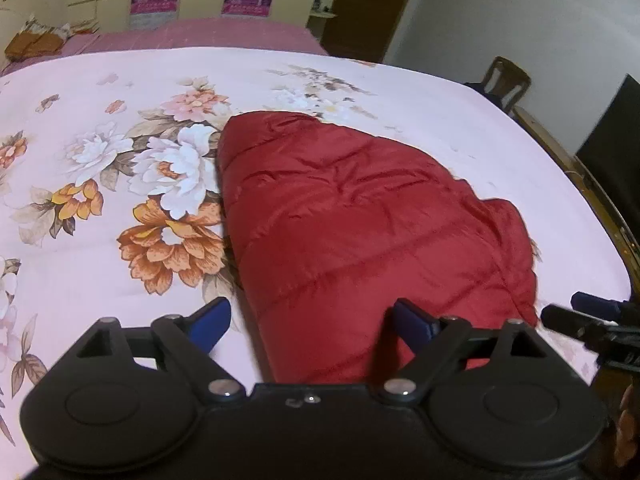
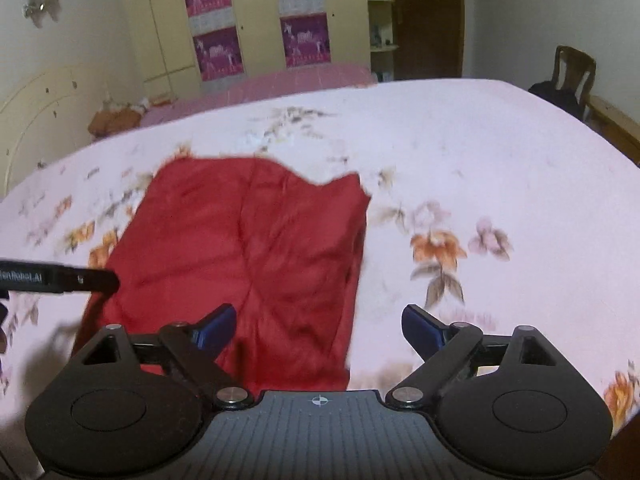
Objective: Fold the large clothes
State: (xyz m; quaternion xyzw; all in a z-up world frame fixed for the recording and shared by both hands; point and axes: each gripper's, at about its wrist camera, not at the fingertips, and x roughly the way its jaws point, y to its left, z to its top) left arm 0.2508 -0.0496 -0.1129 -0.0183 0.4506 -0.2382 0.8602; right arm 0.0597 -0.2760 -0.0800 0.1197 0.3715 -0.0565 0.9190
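A red quilted jacket lies folded into a thick bundle on the floral pink bedsheet. My left gripper hovers over its near end, open, with the blue pads spread to either side of the fabric and not pressing it. The fingers of my right gripper reach in from the right edge beside the jacket's near right corner. In the right wrist view the jacket looks blurred, and my right gripper stands open over its near right edge. The left gripper's finger points in from the left.
The wooden bed frame curves along the right side, with a chair beyond it. A second, pink-covered bed with a brown bundle on it stands behind, before a wardrobe with purple posters.
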